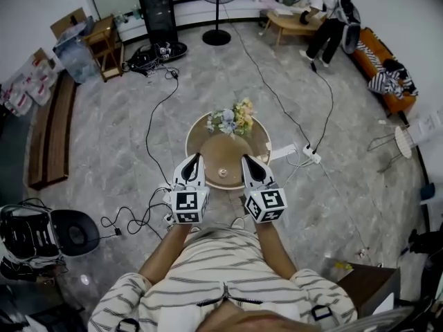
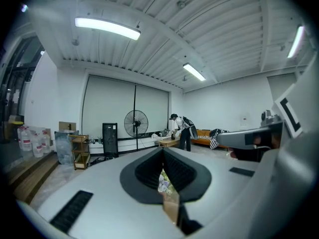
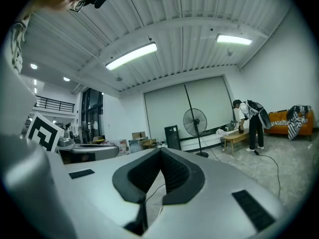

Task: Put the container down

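Held a round tan container (image 1: pixel 223 159) above a small round tabletop (image 1: pixel 194 141), one tool at each side.

Had the left tool (image 1: pixel 194 160) clamped narrow on the container's left rim, with a tan edge visible between its jaws; had the right tool (image 1: pixel 247 160) narrow too, jaws together at the right rim, though without a confirmed pinch there in any view. Seemed best to lower both sides together and level, aim for the bare near part of the tabletop, stay clear of the flowers (image 1: pixel 232 119) at the far edge, and widen the tools only once the base sat flat.
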A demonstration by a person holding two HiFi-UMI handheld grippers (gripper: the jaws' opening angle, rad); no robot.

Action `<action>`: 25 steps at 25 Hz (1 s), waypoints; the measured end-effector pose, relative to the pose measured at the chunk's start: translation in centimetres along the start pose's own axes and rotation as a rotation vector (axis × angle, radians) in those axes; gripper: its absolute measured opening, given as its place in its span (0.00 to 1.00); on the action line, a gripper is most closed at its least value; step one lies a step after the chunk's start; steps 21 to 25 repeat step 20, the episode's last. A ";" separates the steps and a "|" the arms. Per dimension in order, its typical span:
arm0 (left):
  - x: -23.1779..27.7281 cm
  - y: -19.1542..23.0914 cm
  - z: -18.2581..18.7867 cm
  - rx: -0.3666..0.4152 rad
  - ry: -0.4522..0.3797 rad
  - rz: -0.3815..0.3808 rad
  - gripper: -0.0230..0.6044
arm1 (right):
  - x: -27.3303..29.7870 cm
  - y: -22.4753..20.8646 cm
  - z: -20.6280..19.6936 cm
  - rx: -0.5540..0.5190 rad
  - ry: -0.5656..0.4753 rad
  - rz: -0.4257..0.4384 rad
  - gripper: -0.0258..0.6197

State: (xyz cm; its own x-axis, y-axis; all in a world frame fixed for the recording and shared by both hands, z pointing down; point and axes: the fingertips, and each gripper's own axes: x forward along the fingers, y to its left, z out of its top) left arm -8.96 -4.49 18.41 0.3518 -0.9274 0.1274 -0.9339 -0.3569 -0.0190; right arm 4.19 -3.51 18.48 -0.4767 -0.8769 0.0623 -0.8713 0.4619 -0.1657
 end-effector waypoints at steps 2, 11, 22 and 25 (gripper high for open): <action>0.3 -0.3 0.3 0.001 -0.003 -0.010 0.03 | -0.1 -0.3 0.3 -0.006 -0.001 -0.002 0.05; 0.7 -1.7 1.7 0.005 -0.039 -0.060 0.03 | -0.6 -1.2 1.3 -0.025 -0.021 -0.025 0.05; 1.2 -1.8 2.0 -0.010 -0.058 -0.119 0.03 | 0.0 -1.4 1.3 -0.036 -0.014 -0.017 0.05; 1.2 -1.8 2.0 -0.010 -0.058 -0.119 0.03 | 0.0 -1.4 1.3 -0.036 -0.014 -0.017 0.05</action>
